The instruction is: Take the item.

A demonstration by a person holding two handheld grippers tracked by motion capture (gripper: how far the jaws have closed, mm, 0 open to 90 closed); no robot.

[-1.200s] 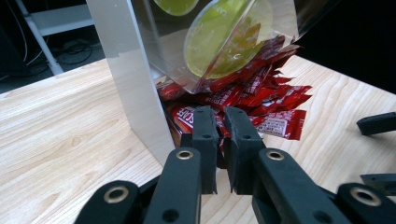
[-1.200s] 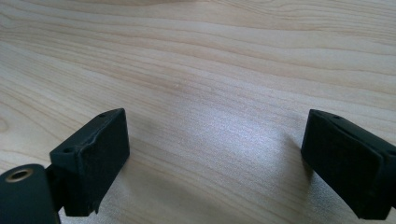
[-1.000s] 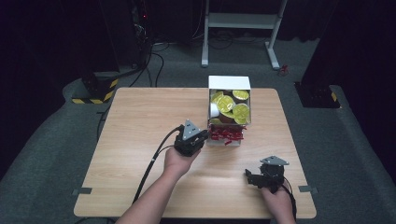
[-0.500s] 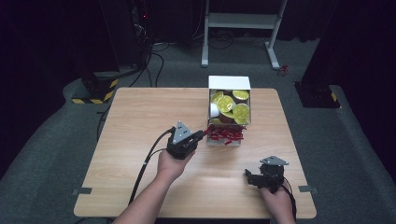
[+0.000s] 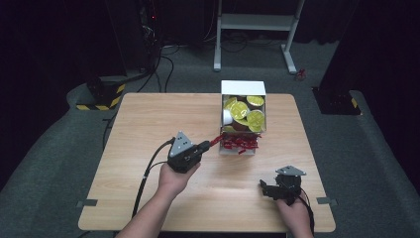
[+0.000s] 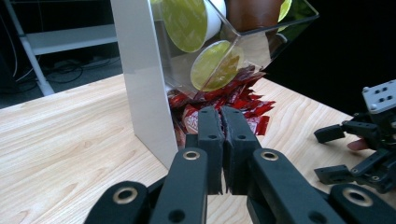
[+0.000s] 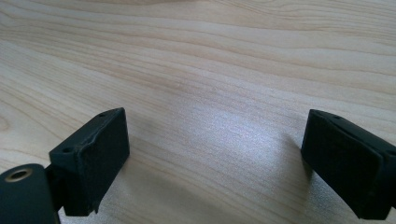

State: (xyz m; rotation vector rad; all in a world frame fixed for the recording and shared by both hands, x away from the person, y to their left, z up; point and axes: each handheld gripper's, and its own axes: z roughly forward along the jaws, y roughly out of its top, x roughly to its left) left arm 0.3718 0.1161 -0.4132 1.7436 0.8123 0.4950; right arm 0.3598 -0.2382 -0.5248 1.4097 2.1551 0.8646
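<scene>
A white dispenser box [image 5: 242, 88] with a clear bin stands at the table's far middle and holds several yellow-lidded pods [image 5: 255, 118]. Red sauce packets [image 5: 240, 143] spill from its bottom slot. My left gripper [image 5: 205, 146] sits just left of that pile, shut on a red packet [image 5: 216, 140] that sticks out from its tips toward the pile. In the left gripper view the jaws [image 6: 222, 116] are pressed together in front of the red packets [image 6: 243, 100] and the box wall [image 6: 140, 79]. My right gripper [image 5: 265, 189] rests open near the front right of the table, nothing between its pads [image 7: 100, 158].
The wooden table [image 5: 148, 119] has bare room on its left half and in front of the box. A black cable [image 5: 148, 173] trails from the left gripper toward the front edge. A white frame [image 5: 257, 22] and dark equipment stand on the floor beyond the table.
The left gripper has drawn back to the left, away from the packet pile, with a red packet coming out at its tips. The right gripper has stayed put.
</scene>
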